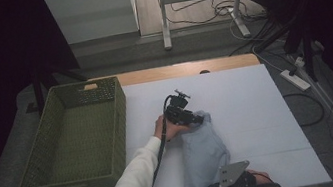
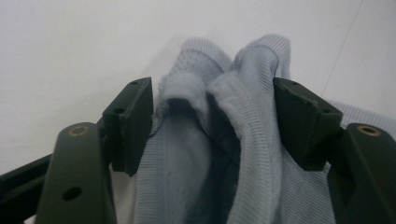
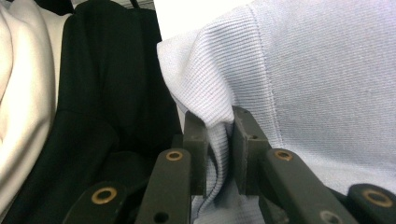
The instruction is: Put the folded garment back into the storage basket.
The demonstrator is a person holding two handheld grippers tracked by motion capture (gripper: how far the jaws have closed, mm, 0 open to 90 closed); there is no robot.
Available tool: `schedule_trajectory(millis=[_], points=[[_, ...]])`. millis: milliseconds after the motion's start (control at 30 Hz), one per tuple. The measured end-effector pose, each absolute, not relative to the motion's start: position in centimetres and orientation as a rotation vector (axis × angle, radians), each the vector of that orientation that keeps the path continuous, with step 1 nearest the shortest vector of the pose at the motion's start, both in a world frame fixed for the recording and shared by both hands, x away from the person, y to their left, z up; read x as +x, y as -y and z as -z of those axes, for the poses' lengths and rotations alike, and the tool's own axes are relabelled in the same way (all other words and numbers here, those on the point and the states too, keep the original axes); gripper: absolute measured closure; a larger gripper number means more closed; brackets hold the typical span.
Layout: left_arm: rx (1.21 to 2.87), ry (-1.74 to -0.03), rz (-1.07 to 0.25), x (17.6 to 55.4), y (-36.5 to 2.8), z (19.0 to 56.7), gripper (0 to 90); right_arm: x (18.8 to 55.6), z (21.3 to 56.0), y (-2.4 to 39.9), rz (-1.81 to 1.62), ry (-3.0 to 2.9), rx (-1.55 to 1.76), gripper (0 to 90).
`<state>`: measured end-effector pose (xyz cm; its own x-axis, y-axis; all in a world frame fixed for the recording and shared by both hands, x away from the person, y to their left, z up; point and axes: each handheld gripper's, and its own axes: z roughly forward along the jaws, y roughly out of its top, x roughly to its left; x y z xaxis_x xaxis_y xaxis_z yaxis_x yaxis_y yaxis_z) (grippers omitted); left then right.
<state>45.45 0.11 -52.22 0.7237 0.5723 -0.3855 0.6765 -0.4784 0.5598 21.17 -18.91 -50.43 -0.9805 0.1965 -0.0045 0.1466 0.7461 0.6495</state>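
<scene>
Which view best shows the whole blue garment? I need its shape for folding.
The high view: the garment lies bunched lengthwise on the white sheet. The left gripper view shows gathered folds between the jaws; the right gripper view shows a pinched edge.

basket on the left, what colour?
Olive green woven basket, clearest in the high view.

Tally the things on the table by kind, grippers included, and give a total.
Light blue garment: 1
Green woven basket: 1
Handheld grippers: 2, the left gripper with its jaws around a bunched fold of the garment, the right gripper pinching the garment's edge
Total: 4
</scene>
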Motion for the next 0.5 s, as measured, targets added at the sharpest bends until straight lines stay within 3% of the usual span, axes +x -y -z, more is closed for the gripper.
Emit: schedule_trajectory(millis=[100, 367, 500], points=[[2.215, -0.943, 0.161, 45.39, -0.20, 52.24, 38.1, 21.18, 50.40, 18.92, -1.056, -2.868, 0.282, 77.6], [2.231, -0.898, 0.119, 44.97, -0.05, 52.47, 65.5, 21.23, 50.40, 18.89, -1.057, -2.867, 0.279, 77.7], [2.220, -0.893, 0.078, 44.78, -0.04, 52.38, 73.7, 21.24, 50.35, 18.93, -1.055, -2.861, 0.280, 77.7]])
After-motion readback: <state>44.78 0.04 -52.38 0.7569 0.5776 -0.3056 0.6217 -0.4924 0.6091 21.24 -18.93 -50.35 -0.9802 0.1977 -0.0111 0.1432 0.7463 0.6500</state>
